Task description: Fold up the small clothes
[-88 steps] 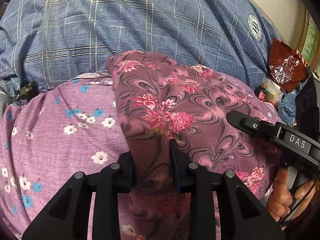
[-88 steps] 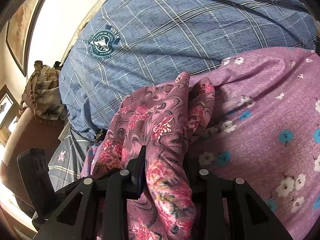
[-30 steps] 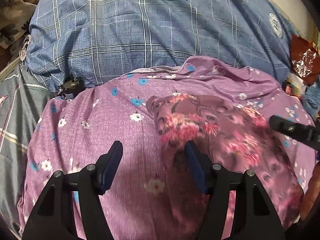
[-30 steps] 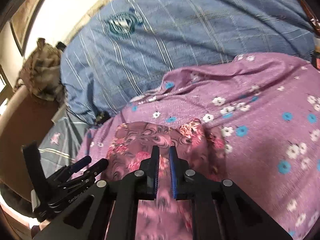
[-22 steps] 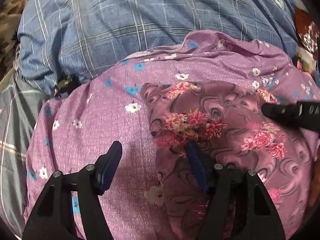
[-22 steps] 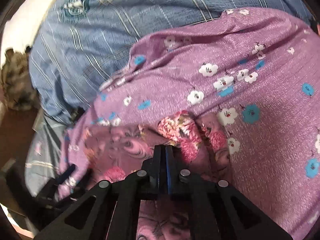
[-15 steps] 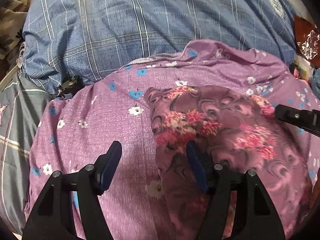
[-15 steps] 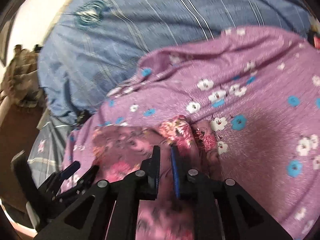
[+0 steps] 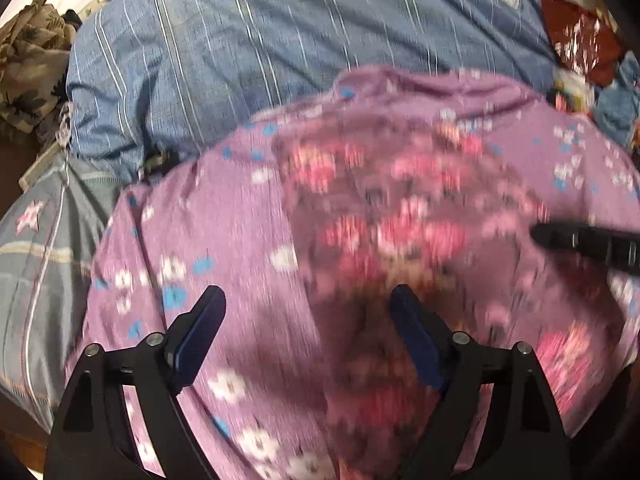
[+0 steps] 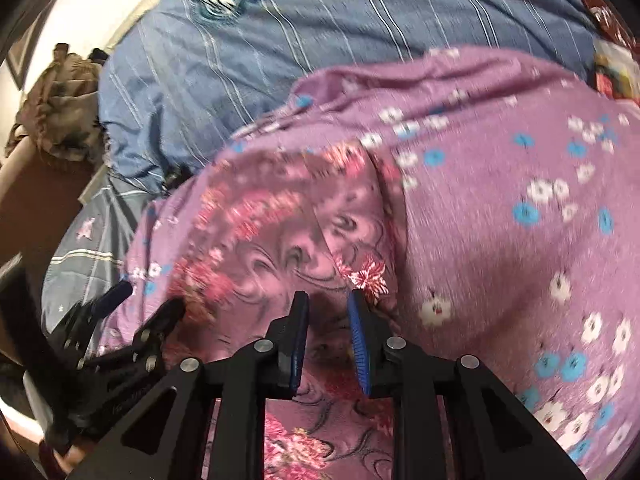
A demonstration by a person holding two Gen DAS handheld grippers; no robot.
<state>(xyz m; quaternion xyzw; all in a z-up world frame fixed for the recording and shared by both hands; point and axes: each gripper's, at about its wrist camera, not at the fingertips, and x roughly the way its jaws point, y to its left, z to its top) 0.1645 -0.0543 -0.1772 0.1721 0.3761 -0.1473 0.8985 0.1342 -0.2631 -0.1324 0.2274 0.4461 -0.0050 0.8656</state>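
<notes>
A small mauve garment with pink flowers and dark swirls (image 9: 400,216) lies flat on a lilac cloth with white and blue flowers (image 9: 224,208); it also shows in the right wrist view (image 10: 280,240). My left gripper (image 9: 308,312) is open wide and empty above the garment's near left edge. My right gripper (image 10: 328,312) is open with a narrow gap, empty, just above the garment's near right part. The right gripper's finger (image 9: 588,240) shows at the right of the left wrist view. The left gripper (image 10: 148,300) shows at the left of the right wrist view. Both views are blurred.
The lilac cloth (image 10: 500,220) lies on a blue checked bedsheet (image 9: 280,52) with round emblems. A grey striped pillow (image 9: 36,248) sits at the left. A brown patterned cloth heap (image 9: 28,64) is at the far left. A dark red foil packet (image 9: 580,32) lies at the far right.
Both grippers let go of the floral garment, which now lies flat. The left stays wide open; the right opened slightly. Both have drawn back from it.
</notes>
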